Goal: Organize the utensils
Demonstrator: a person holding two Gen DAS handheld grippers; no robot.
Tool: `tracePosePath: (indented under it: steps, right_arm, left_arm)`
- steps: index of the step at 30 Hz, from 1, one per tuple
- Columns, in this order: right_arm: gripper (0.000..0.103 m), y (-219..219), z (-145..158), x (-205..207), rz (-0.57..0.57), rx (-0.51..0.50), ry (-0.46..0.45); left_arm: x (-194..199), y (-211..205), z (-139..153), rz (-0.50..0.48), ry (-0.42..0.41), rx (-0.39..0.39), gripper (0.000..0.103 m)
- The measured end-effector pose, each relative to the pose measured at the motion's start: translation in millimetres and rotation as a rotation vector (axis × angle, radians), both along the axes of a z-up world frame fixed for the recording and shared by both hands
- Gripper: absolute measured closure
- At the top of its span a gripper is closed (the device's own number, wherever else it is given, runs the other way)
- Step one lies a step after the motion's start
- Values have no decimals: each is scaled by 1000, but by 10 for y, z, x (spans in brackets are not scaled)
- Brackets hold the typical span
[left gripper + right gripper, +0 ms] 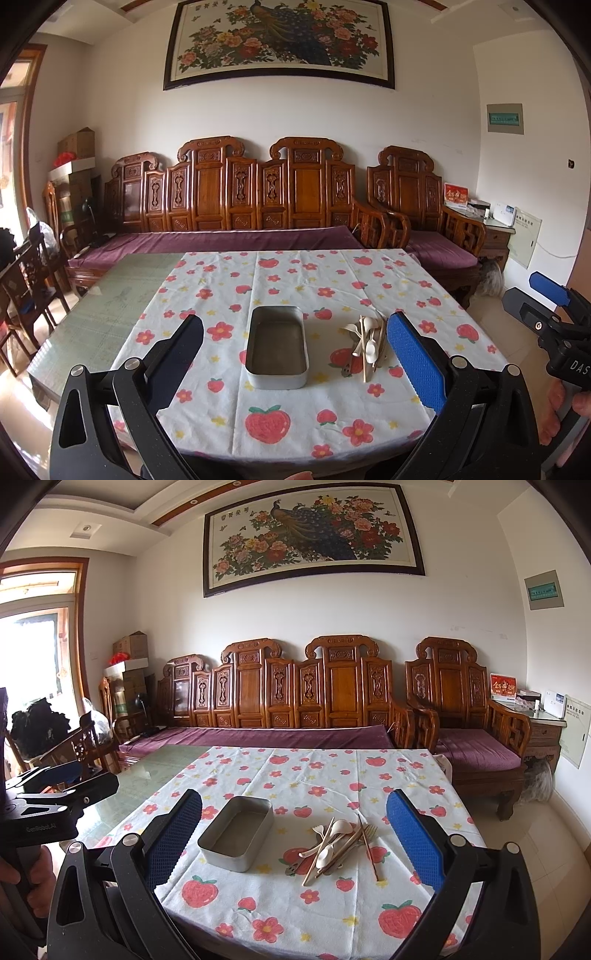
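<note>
An empty grey metal tin [277, 347] [236, 838] lies on the strawberry-print tablecloth [295, 424] [295, 915]. Just right of it is a heap of utensils [365, 343] [338, 847]: pale spoons, forks and chopsticks, crossing one another. My left gripper [295, 365] hovers open above the near table edge, its fingers framing the tin. My right gripper [295, 845] is open too, with the tin and heap between its fingers in view. Neither holds anything. The right gripper also shows at the right edge of the left wrist view, held by a hand [554, 413].
The cloth covers the right part of a glass-topped table [103, 314] [159, 771]. A carved wooden sofa with purple cushions [229, 236] [277, 734] stands behind it, an armchair [476, 746] to the right, dark chairs [26, 280] to the left. Tiled floor lies at the right.
</note>
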State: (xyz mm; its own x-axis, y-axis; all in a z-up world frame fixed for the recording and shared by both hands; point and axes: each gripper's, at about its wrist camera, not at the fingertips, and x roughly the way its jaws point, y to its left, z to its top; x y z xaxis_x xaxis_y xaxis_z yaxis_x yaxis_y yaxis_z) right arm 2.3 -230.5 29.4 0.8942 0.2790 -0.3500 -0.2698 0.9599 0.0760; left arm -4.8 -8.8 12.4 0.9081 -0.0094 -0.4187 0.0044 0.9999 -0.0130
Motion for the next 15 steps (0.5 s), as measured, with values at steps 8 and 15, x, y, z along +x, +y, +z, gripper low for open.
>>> tracePosePath:
  steps: [8, 15]
  right_arm:
    - [2, 1, -3, -3, -1, 0, -1]
    - [2, 15, -8, 16, -2, -4, 15]
  left_arm:
    - [-2, -1, -3, -1, 1, -1, 6]
    - [63, 35, -101, -3, 28, 0, 6]
